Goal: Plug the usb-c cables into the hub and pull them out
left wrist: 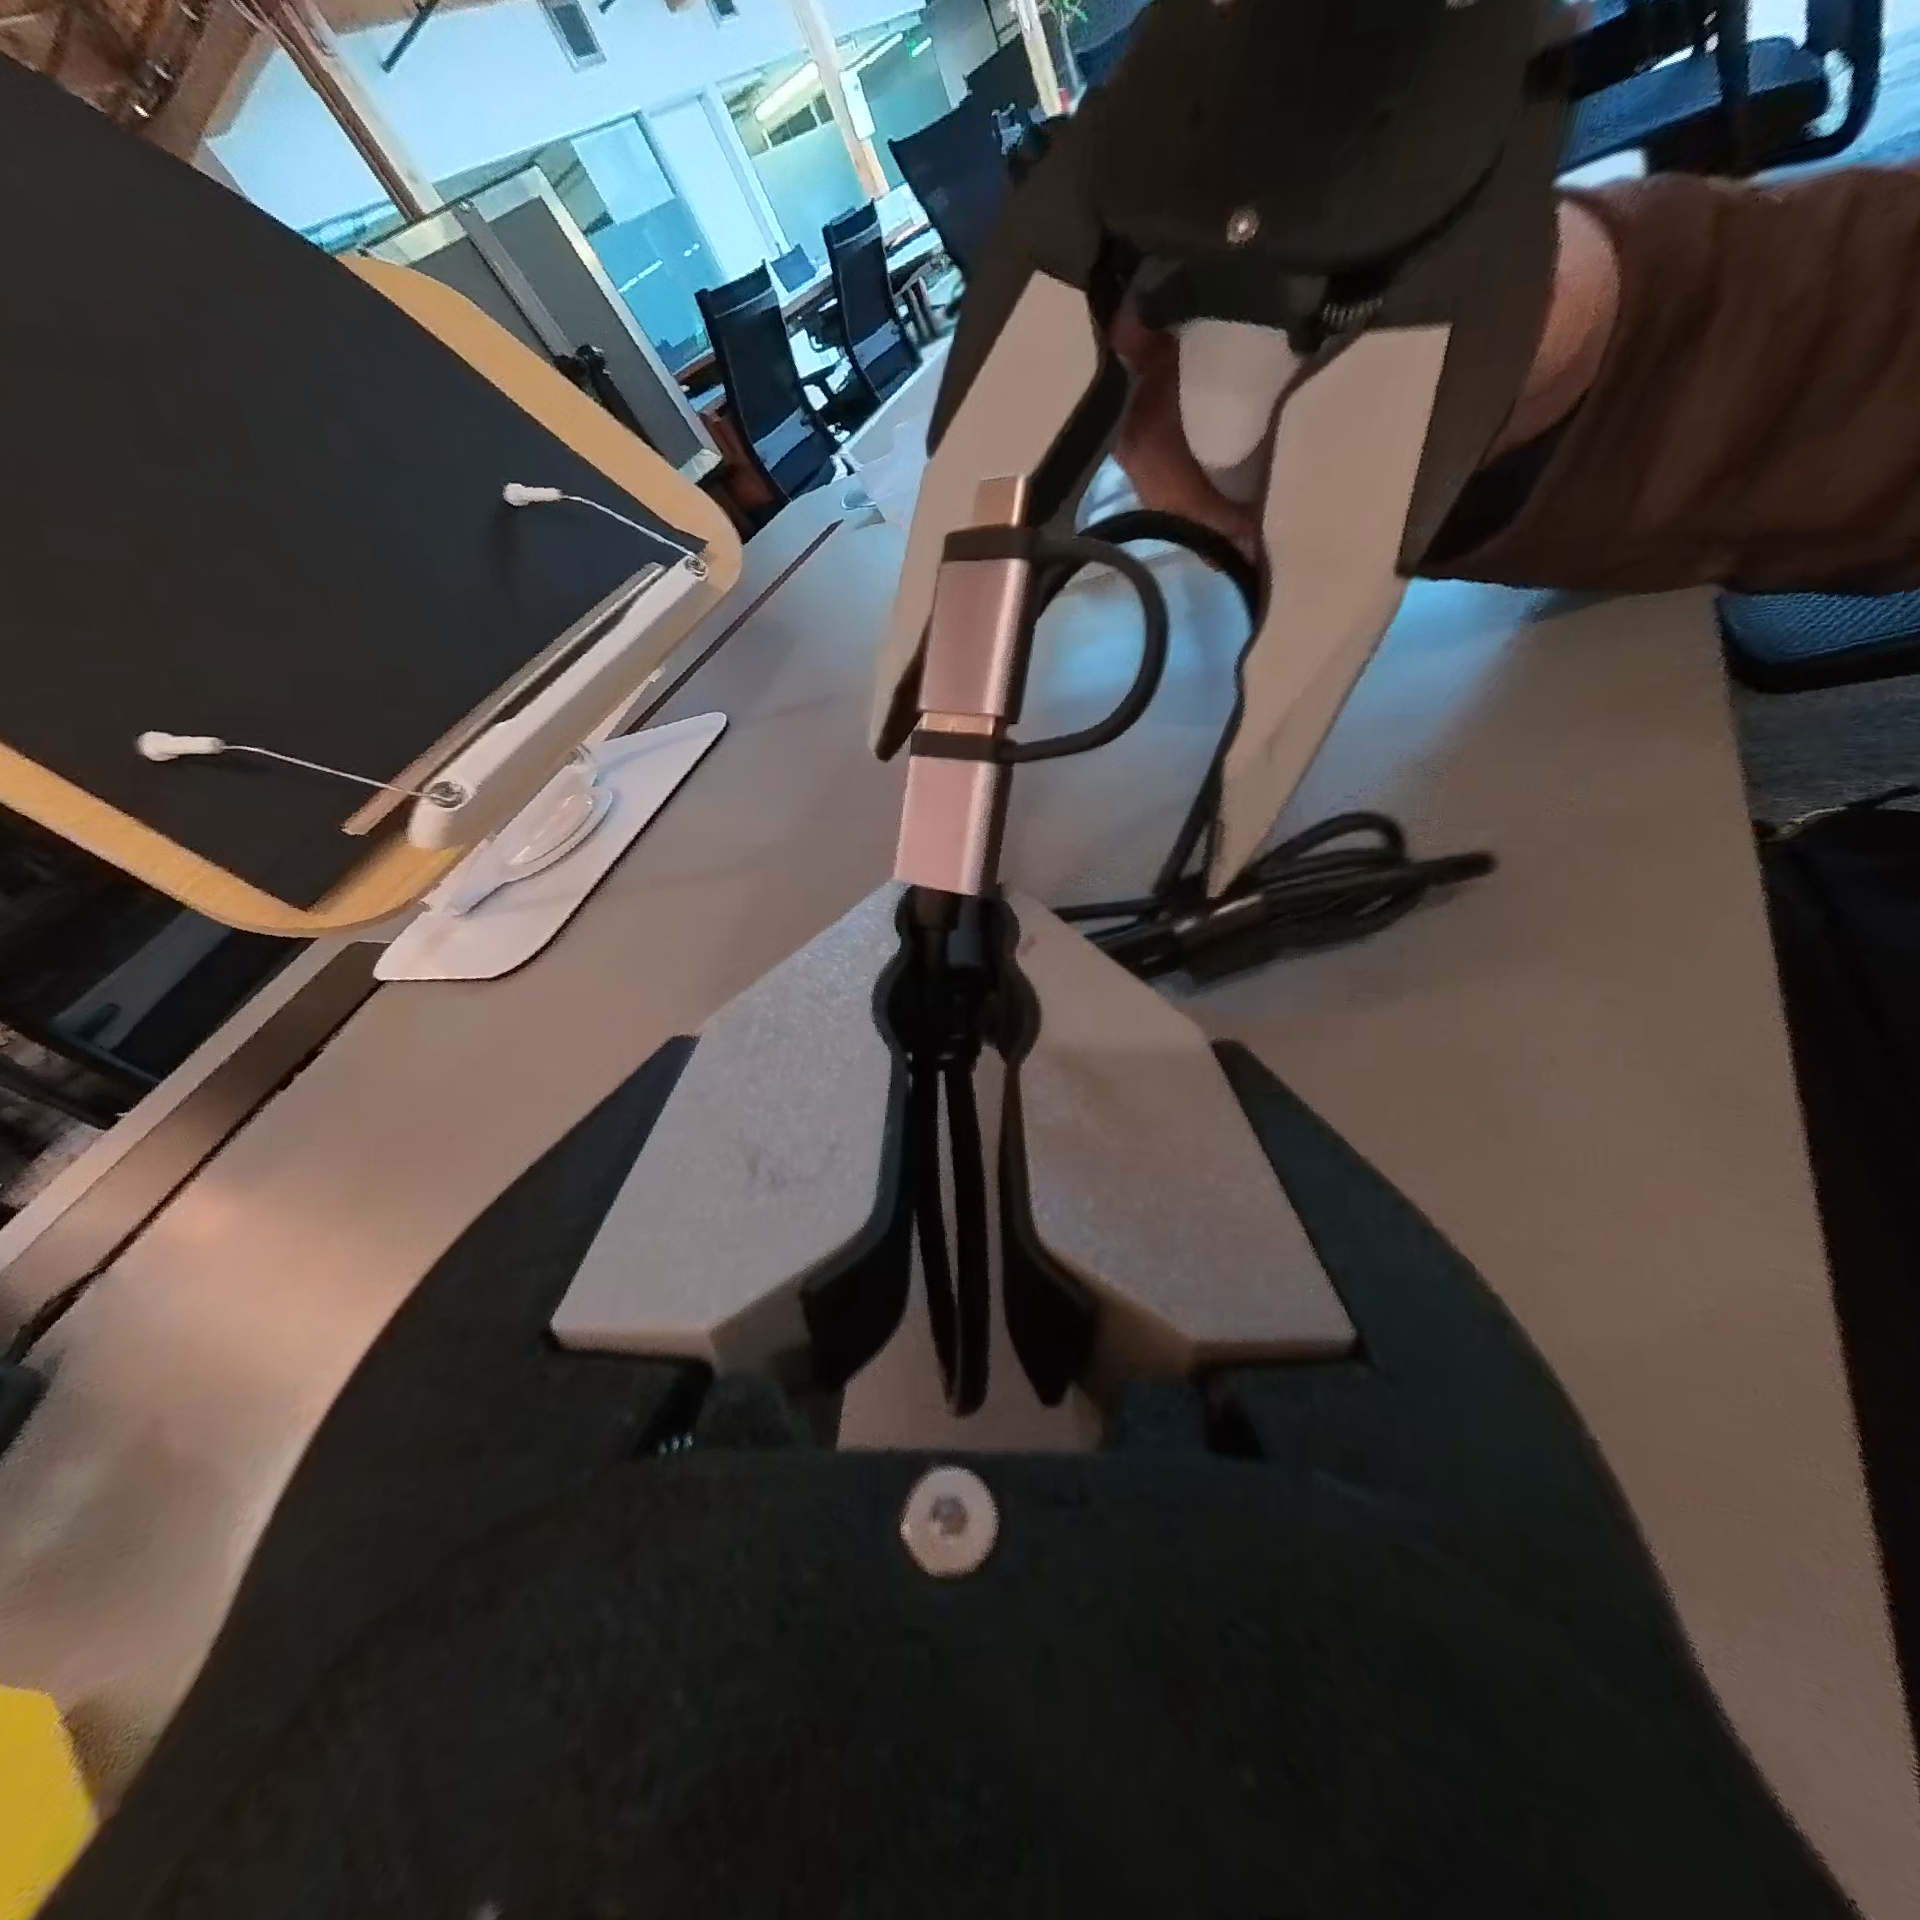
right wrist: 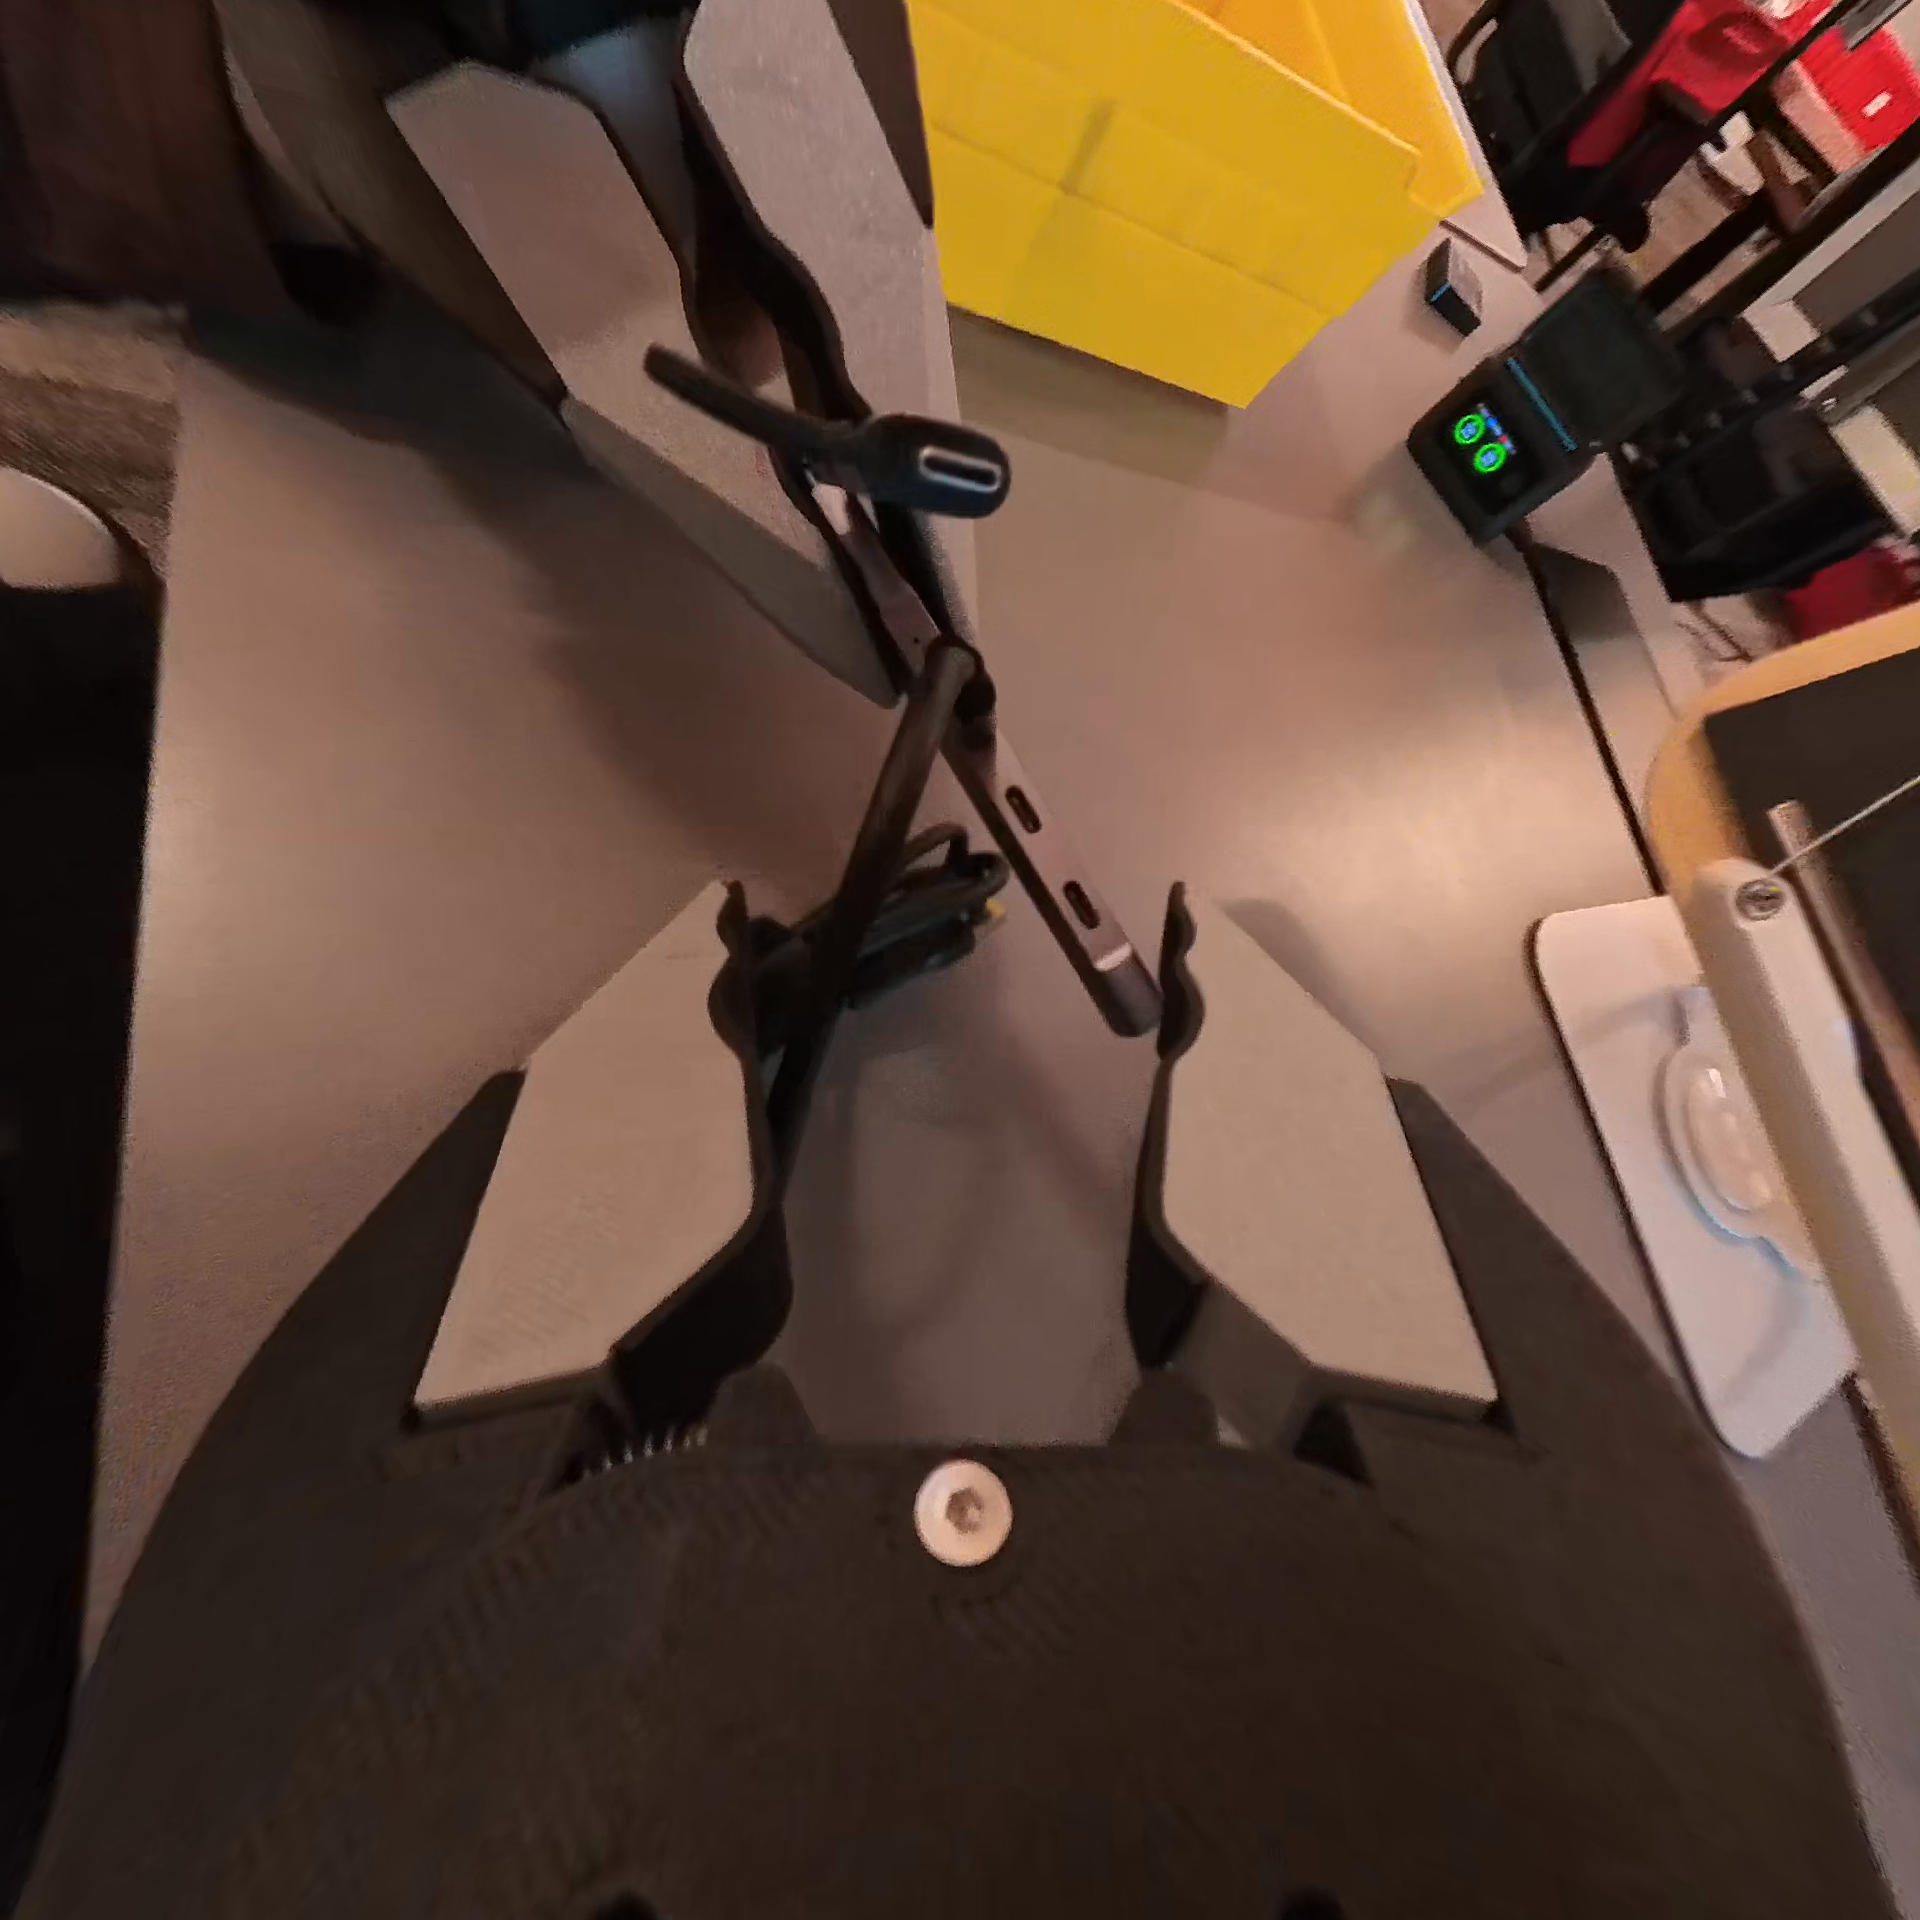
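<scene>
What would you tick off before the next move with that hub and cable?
1. Left claw gripping hub: ok, shut on its end.
2. Right claw open: ok.
3. Cable in hub: ok, its plug sits in a side port.
4. Right claw around plug: not ok, the plug lies beyond its tips.
5. Spare ports clear: ok, two show empty.
6. Plug fully seated: cannot tell.
</scene>
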### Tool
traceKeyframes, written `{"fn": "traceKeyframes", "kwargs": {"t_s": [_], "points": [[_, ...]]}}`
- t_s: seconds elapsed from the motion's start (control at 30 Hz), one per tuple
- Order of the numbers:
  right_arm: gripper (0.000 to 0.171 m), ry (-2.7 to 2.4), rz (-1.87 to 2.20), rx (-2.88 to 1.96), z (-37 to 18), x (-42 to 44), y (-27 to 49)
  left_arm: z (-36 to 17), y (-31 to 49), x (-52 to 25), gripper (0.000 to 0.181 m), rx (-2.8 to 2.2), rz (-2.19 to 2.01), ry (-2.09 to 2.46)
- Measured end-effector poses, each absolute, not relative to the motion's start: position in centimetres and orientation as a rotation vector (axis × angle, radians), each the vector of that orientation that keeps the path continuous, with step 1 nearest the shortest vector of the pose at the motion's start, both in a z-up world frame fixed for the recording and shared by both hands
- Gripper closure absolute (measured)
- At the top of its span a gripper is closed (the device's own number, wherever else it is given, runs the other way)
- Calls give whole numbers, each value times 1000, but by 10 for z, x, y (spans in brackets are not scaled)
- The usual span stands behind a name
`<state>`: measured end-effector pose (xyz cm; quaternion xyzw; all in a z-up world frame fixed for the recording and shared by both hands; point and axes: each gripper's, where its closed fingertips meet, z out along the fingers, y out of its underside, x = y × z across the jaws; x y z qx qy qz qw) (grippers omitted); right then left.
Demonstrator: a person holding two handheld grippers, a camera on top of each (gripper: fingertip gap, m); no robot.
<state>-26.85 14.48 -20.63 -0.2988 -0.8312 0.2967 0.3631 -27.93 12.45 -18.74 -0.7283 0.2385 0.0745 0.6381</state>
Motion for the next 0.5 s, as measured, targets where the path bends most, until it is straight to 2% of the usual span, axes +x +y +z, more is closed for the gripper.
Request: {"fn": "traceKeyframes", "kwargs": {"t_s": [0.13, 0.2, 0.5], "points": [[121, -2091, 648, -697, -209, -273, 148, -188, 123, -270, 174, -1663, 75, 559], [145, -2035, 609, -660, -205, -276, 149, -187, 120, -263, 174, -1655, 9, 577], [149, -2011, 566, -635, -211, -280, 149, -189, 122, -259, 174, -1648, 46, 603]]}}
